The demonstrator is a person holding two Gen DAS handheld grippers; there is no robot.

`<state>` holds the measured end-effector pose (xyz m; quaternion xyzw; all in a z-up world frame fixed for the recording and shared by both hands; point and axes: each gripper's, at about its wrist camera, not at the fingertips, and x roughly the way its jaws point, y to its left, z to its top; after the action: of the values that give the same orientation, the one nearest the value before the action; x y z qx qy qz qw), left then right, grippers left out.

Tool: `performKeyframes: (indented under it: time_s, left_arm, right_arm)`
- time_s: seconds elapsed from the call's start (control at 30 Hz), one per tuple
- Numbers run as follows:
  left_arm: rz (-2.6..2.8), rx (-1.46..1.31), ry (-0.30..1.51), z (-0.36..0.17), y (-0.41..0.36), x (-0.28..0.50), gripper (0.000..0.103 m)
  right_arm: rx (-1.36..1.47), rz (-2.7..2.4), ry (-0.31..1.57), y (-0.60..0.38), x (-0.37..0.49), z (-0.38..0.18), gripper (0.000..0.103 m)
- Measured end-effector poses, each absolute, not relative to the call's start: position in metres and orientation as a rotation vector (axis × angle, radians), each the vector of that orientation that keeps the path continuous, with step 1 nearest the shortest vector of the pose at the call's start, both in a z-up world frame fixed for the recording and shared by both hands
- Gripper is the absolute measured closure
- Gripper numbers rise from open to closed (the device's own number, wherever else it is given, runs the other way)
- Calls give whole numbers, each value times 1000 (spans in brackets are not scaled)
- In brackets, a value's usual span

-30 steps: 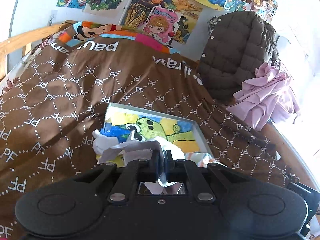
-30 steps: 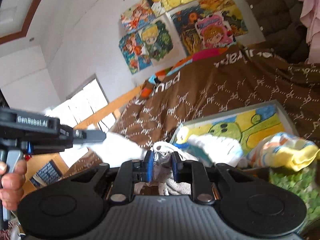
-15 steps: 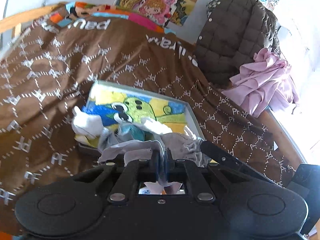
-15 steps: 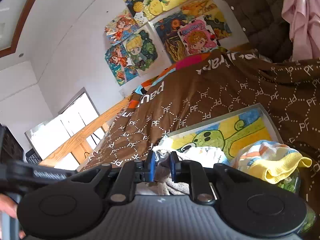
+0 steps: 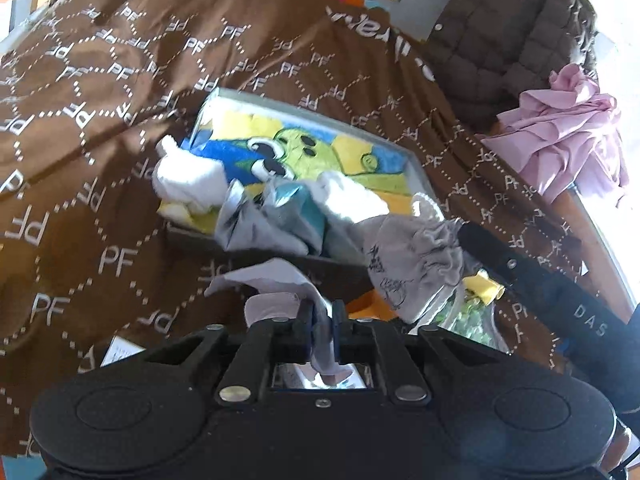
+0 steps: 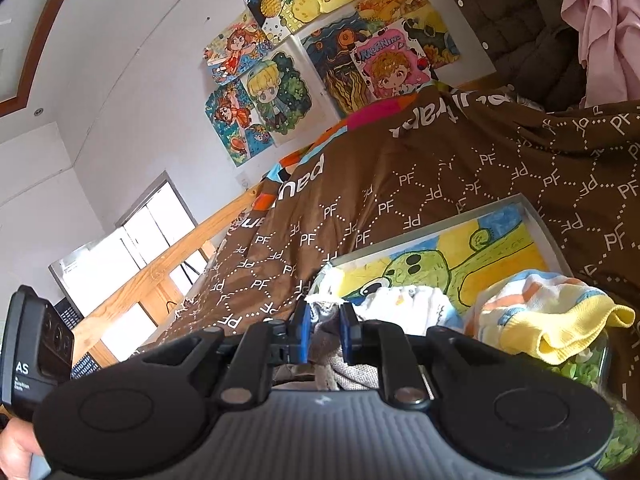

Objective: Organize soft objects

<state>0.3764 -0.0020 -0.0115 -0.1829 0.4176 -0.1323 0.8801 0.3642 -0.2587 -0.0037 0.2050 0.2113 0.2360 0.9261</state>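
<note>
A shallow box with a green cartoon picture (image 5: 320, 152) lies on the brown bedspread (image 5: 100, 120). White and blue-grey socks (image 5: 192, 178) lie at its near edge. My left gripper (image 5: 322, 322) is shut on a pale grey cloth (image 5: 276, 284) just in front of the box. My right gripper (image 6: 323, 330) is shut on a grey sock (image 5: 412, 260), which hangs bunched at the box's near right corner in the left wrist view. The box (image 6: 480, 248) also shows in the right wrist view, with white socks (image 6: 400, 300) in it.
A yellow, orange and white striped sock (image 6: 552, 316) lies over a clear container of green bits (image 6: 592, 364) at the right. A brown quilted jacket (image 5: 508, 28) and a pink garment (image 5: 568, 128) sit at the far right. Drawings (image 6: 332, 64) hang on the wall.
Both grippers have come lower and closer to the box. The grey sock in the right gripper now hangs in the left wrist view. Both stay shut on cloth.
</note>
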Motion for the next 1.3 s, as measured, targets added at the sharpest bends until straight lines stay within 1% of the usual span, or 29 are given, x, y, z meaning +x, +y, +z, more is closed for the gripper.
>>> performKeyframes:
  time_s: [0.17, 0.23, 0.3, 0.5, 0.7, 0.87, 1.07, 1.13, 1.2, 1.27, 1.3]
  left_arm:
    - [-264, -353, 899, -16, -2, 373, 93]
    - [-264, -338, 897, -15, -3, 372, 98]
    - [-270, -335, 891, -13, -3, 372, 98]
    - [-320, -310, 899, 1, -9, 373, 98]
    - [-333, -290, 967, -8, -15, 369, 99]
    - [-389, -339, 1002, -6, -18, 367, 98]
    - [-416, -351, 968, 4, -27, 368, 98]
    - [-432, -375, 939, 9, -27, 367, 96]
    - [-424, -393, 947, 10, -26, 370, 95]
    - [-413, -423, 935, 12, -21, 372, 97]
    - [-409, -432, 920, 13, -19, 373, 100]
  right_arm:
    - [419, 484, 434, -258, 364, -3, 86]
    - [419, 483, 433, -258, 364, -3, 86]
    - [423, 482, 432, -259, 365, -3, 86]
    - [426, 482, 432, -260, 364, -3, 86]
    - [429, 481, 430, -260, 363, -2, 86]
    - [430, 481, 430, -260, 363, -2, 86]
    - [439, 473, 427, -261, 364, -2, 86]
    - [445, 469, 425, -264, 365, -2, 86]
    - [448, 467, 421, -265, 365, -3, 86]
    - [451, 464, 417, -267, 367, -2, 86]
    - [454, 463, 416, -268, 368, -2, 86]
